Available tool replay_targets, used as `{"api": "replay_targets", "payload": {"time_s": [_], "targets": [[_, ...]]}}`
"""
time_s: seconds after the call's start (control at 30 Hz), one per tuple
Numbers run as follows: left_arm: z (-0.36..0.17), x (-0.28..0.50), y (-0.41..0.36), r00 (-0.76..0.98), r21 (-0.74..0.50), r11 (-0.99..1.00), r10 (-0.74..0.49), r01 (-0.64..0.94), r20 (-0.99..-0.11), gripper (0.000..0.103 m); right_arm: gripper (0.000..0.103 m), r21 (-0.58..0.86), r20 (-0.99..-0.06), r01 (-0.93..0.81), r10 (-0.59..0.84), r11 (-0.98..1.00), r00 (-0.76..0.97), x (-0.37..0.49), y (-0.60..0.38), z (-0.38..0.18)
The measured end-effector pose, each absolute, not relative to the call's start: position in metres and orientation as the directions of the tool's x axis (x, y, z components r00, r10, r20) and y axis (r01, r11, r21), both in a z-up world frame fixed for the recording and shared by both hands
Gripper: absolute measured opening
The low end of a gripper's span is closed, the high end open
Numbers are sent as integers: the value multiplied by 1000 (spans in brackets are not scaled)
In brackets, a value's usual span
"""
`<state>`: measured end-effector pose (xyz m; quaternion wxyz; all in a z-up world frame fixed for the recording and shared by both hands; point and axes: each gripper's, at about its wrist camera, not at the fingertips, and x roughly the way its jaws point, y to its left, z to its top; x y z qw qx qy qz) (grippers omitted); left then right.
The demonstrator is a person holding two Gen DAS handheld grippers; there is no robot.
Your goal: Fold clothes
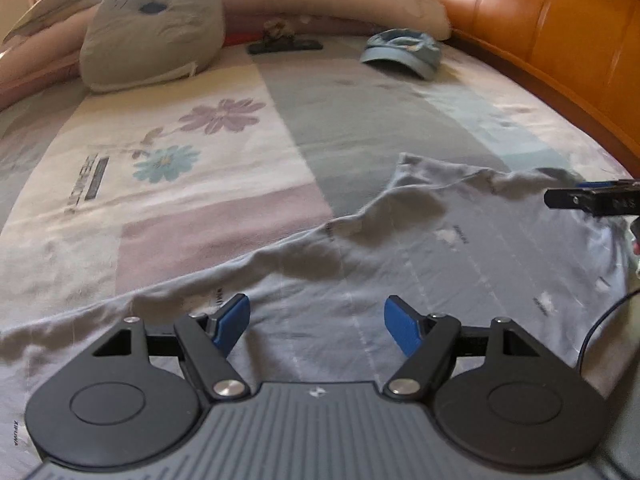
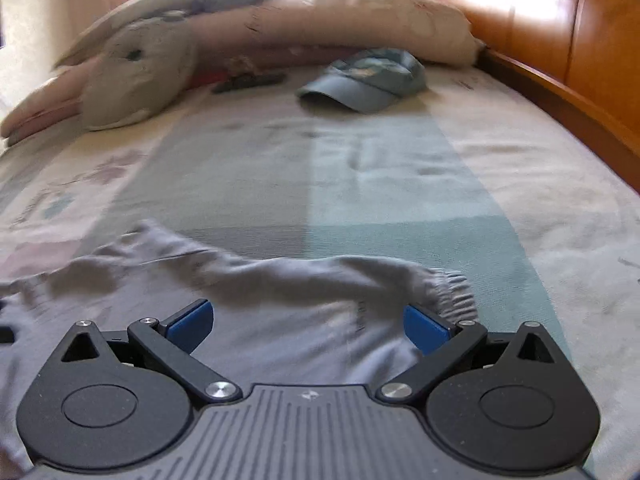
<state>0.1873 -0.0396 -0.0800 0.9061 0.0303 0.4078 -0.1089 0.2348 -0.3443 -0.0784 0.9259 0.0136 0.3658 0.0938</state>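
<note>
Two grippers were held low over a grey garment (image 1: 400,264) that was spread, rumpled, across the near part of a patterned bedsheet (image 1: 192,152). The left gripper (image 1: 316,326) was seen with its blue pads (image 1: 232,322) spread apart and nothing between them, the cloth lying just beneath. The right gripper (image 2: 310,326) was likewise released, its pads (image 2: 424,328) wide apart over the garment, near a gathered elastic cuff (image 2: 452,292) at the garment's right end. In the left wrist view, part of the right gripper was visible at the right edge, above the far side of the cloth. Farther up the bed, well apart from the garment, a blue cap (image 2: 364,80) was lying on the sheet, with a dark flat object (image 1: 284,45) to its left, too blurred to be identified. A grey plush cushion (image 1: 152,28) was propped against a long pinkish bolster (image 2: 340,24) along the far side. A wooden headboard (image 2: 560,40) was seen along the right. Between the grippers and the garment nothing was found in the way
</note>
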Motion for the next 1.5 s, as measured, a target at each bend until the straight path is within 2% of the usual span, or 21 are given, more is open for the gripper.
{"api": "replay_targets", "payload": {"time_s": [0.17,0.33,0.43,0.57,0.77,0.83,1.03,1.27,1.5], "targets": [[-86,168,-61,624,-19,963,-189,268,-758,76,103,54,-691,-234,205,971,693,186,-314,-82],[-89,156,-64,617,-36,956,-216,291,-757,79,103,39,-737,-218,175,975,653,168,-298,-104],[-79,158,-45,656,-34,973,-180,228,-733,79,103,33,-732,-208,165,978,661,165,-295,-104],[-76,165,-12,688,4,996,-58,89,-723,79,103,35,-740,-196,157,980,654,169,-294,-104],[-96,183,25,677,-21,999,2,-26,-736,80,103,31,-741,-189,150,981,655,171,-292,-106],[-97,189,31,679,-64,997,-16,-45,-734,83,103,30,-743,-187,147,982,653,172,-291,-106],[-81,181,29,691,-65,998,-34,-18,-722,82,103,29,-746,-180,141,983,650,172,-290,-105],[-63,159,17,670,8,1000,-3,13,-742,83,103,31,-740,-174,140,984,658,171,-290,-106],[-75,147,11,628,-23,999,-33,24,-777,83,103,32,-729,-174,142,984,669,168,-291,-108]]}}
